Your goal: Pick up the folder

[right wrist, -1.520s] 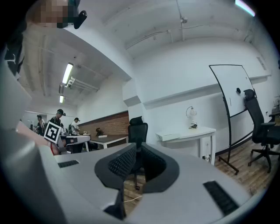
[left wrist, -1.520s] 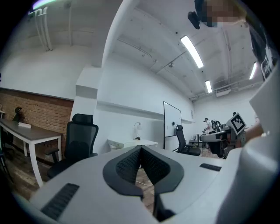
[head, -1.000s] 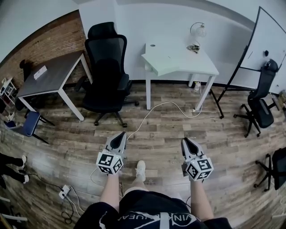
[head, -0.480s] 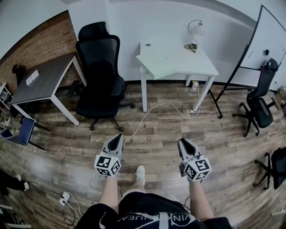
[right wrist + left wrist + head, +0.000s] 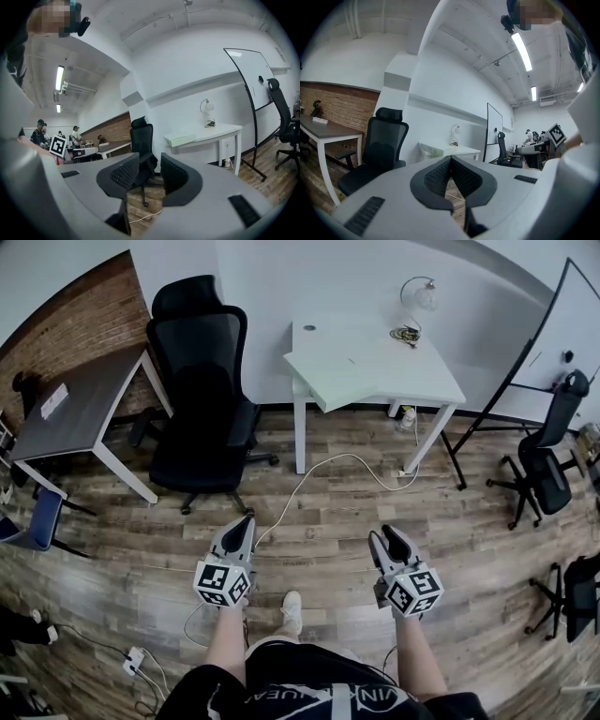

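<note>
The folder (image 5: 330,379) is a flat pale-green case lying on the front left corner of the white table (image 5: 412,367), far ahead of both grippers. It also shows in the right gripper view as the folder (image 5: 181,139) on the table edge, and small in the left gripper view as the folder (image 5: 432,150). My left gripper (image 5: 247,522) is held level over the wooden floor, its jaws shut and empty (image 5: 451,160). My right gripper (image 5: 387,536) is beside it; its jaws are opening, with a gap and nothing between them (image 5: 150,163).
A black office chair (image 5: 201,399) stands left of the white table, a grey desk (image 5: 82,409) further left. A white cable (image 5: 323,470) runs across the floor ahead. A lamp (image 5: 418,296) sits on the table's back edge. A whiteboard (image 5: 553,329) and another chair (image 5: 548,460) stand right.
Both grippers have moved forward across the floor toward the white table, which now looks nearer. The right gripper's jaws have parted; the left stay shut.
</note>
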`<state>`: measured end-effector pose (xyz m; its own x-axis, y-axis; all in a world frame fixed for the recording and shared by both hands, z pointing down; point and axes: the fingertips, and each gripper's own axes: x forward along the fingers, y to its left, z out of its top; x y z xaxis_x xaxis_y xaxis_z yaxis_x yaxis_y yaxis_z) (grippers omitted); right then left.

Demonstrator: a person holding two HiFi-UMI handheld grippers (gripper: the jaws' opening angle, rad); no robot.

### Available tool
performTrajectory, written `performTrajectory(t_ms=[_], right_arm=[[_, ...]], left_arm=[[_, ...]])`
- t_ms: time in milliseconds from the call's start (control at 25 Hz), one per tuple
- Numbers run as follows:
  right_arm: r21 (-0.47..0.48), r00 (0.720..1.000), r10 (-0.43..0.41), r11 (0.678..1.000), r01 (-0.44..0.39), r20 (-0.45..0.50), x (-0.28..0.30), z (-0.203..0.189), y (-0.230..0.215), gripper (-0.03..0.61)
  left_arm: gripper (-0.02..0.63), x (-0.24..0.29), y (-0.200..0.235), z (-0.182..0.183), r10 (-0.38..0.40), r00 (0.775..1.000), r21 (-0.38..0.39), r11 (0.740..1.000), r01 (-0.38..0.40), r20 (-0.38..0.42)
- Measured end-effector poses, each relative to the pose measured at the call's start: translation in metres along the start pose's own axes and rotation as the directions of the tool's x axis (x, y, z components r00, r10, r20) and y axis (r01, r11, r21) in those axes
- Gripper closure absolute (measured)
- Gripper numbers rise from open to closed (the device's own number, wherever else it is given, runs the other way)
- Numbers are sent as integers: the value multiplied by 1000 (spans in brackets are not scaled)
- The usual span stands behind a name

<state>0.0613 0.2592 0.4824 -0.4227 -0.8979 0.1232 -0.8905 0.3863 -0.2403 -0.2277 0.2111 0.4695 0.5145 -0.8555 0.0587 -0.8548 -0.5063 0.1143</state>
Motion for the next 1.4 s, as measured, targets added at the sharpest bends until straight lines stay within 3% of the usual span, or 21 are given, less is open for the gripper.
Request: performTrajectory(t_ms=[400, 1120, 1400], right_arm=[[68, 999, -33, 997, 35, -30, 56, -5, -20, 388], [149, 995, -103, 984, 102, -3, 148, 3, -53, 376], [148, 992, -124, 981, 122, 7, 157, 12, -64, 376]], left_arm=[[600, 47, 45, -3, -4, 999, -12, 1000, 4, -34], [600, 141, 114, 3, -63, 996, -6, 998, 63, -60], [600, 167, 118, 5, -89, 995, -14, 996, 88, -48]])
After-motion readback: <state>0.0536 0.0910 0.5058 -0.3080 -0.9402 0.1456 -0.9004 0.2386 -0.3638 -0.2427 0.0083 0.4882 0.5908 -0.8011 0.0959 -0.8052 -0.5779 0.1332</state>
